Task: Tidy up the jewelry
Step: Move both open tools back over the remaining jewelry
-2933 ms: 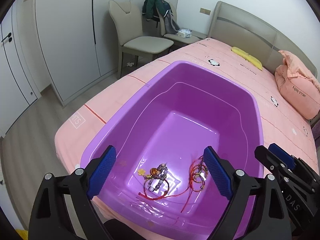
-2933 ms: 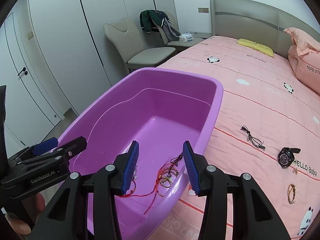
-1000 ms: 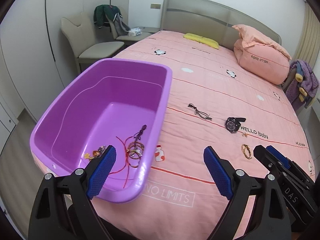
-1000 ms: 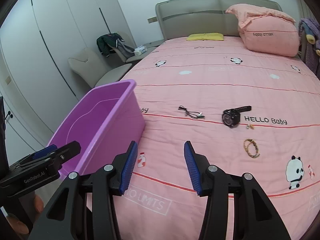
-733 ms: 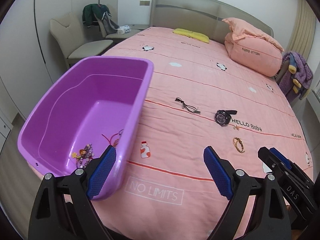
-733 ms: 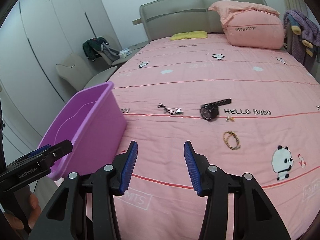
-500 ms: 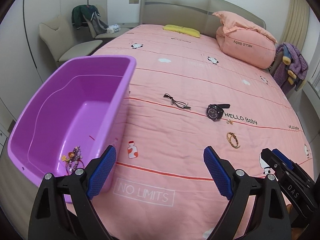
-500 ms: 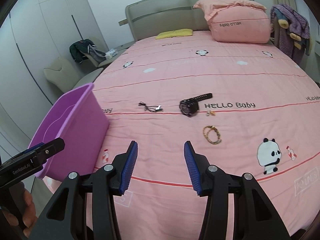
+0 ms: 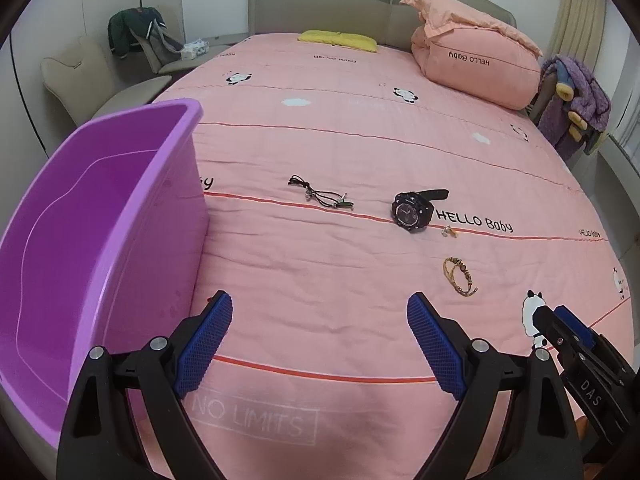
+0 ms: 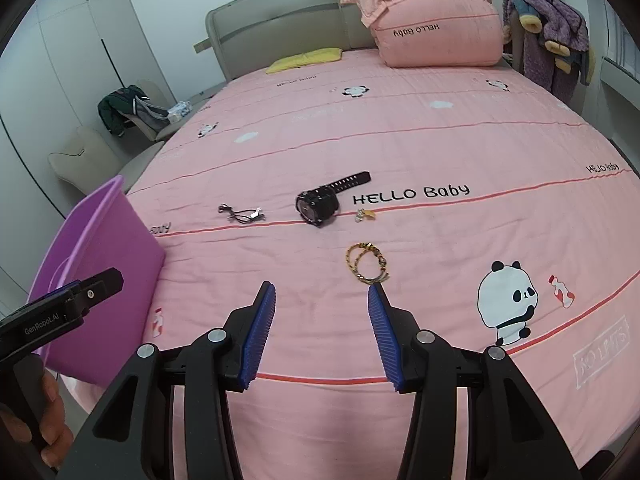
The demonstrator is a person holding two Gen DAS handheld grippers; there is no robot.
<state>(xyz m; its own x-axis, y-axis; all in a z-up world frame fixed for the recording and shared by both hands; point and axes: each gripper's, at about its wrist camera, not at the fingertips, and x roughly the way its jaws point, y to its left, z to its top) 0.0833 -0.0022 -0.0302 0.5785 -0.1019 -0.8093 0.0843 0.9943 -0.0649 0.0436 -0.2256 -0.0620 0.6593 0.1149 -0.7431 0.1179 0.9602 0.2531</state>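
Note:
On the pink bedspread lie a black wristwatch, a black cord necklace, a gold bracelet and a tiny gold piece. The purple tub stands at the left. My left gripper hangs open over bare bedspread, nearer me than the jewelry. My right gripper is open with nothing between its fingers; the bracelet lies just beyond its right fingertip.
A pink pillow and a yellow cloth lie at the head of the bed. Chairs with a dark jacket stand left of the bed, purple clothing at the right. A hand holds the left gripper's handle.
Both grippers swung right, away from the tub, and came lower toward the bed. The watch, necklace and bracelet now lie ahead of the fingers. The jaws kept their opening.

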